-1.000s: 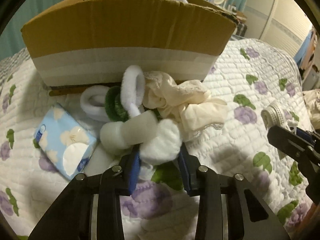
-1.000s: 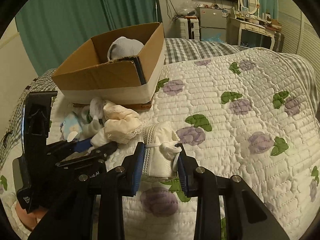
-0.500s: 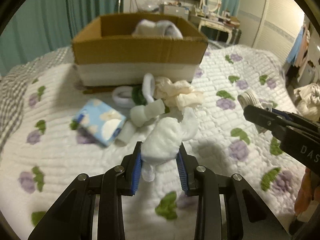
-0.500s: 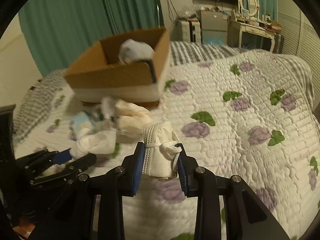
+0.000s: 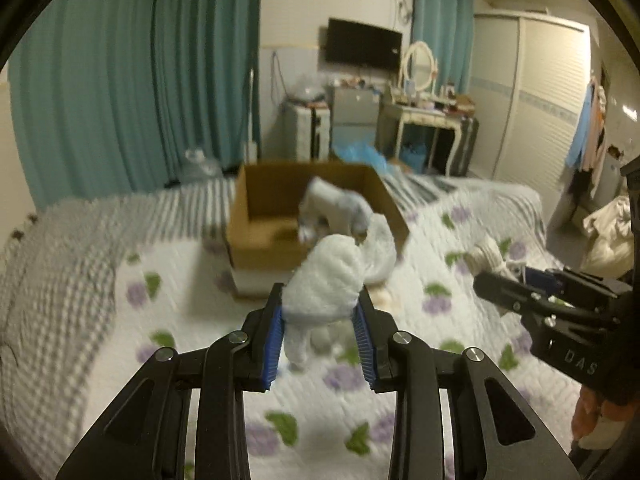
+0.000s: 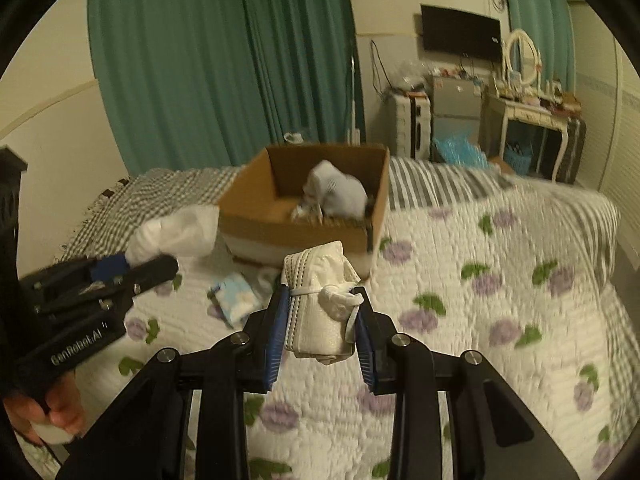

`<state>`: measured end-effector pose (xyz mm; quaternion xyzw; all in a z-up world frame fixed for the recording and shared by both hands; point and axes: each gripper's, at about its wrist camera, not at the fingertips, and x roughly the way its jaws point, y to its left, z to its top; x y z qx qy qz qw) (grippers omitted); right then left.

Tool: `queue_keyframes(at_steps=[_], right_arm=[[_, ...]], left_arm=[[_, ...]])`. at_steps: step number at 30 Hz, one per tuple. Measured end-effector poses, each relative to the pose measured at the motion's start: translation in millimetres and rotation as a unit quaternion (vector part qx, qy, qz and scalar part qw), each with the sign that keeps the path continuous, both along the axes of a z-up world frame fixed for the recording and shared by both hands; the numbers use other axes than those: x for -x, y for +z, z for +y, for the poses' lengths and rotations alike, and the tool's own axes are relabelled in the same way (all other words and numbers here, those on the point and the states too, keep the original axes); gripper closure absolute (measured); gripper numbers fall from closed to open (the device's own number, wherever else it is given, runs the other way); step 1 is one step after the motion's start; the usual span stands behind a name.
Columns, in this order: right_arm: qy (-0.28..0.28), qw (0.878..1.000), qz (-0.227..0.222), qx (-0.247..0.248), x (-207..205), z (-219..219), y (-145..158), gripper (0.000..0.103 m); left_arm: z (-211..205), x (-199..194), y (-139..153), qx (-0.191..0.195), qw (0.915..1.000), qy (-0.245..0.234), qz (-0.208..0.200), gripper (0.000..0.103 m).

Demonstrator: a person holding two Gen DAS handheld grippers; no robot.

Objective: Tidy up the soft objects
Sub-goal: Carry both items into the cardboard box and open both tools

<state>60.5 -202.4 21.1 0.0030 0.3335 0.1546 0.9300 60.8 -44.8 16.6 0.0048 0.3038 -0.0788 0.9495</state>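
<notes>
My left gripper (image 5: 320,336) is shut on a fluffy white sock (image 5: 322,280) and holds it in the air in front of the cardboard box (image 5: 272,248). My right gripper (image 6: 320,320) is shut on a folded cream cloth bundle (image 6: 316,304) tied with a band, also raised above the bed. The box (image 6: 304,236) stands on the quilt and holds a grey-white soft item (image 6: 334,192). In the right wrist view the left gripper (image 6: 120,270) shows at the left with the white sock (image 6: 176,232). In the left wrist view the right gripper (image 5: 520,292) shows at the right.
A blue tissue pack (image 6: 236,300) and small white soft items lie on the floral quilt (image 6: 500,320) in front of the box. Green curtains, a dresser (image 6: 532,132) and a suitcase stand beyond the bed.
Both grippers have risen high above the quilt with their loads. The left one lifted the white sock off the pile by the box. The box now shows from above.
</notes>
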Motion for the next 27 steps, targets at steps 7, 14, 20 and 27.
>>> queue_keyframes(at_steps=[7,14,20,27], right_arm=[[0.018,0.999,-0.024,0.012,-55.4,18.3,17.4,0.072],[0.034,0.999,-0.031,0.028,-124.0,34.5,10.3,0.072],[0.041,0.998,-0.024,0.032,-165.4,40.0,-4.1,0.072],[0.051,0.998,-0.020,0.031,-191.5,60.2,-11.2,0.072]], left_arm=[[10.2,-58.8,13.9,-0.036,0.9992,0.001,-0.019,0.069],[6.6,-122.1,-7.9,-0.072,0.9958,-0.023,-0.052,0.061],[14.7,-157.5,-28.8,-0.075,0.9955,-0.006,-0.057,0.022],[47.9,-155.5,-46.5,-0.054,0.9967,0.029,-0.053,0.021]])
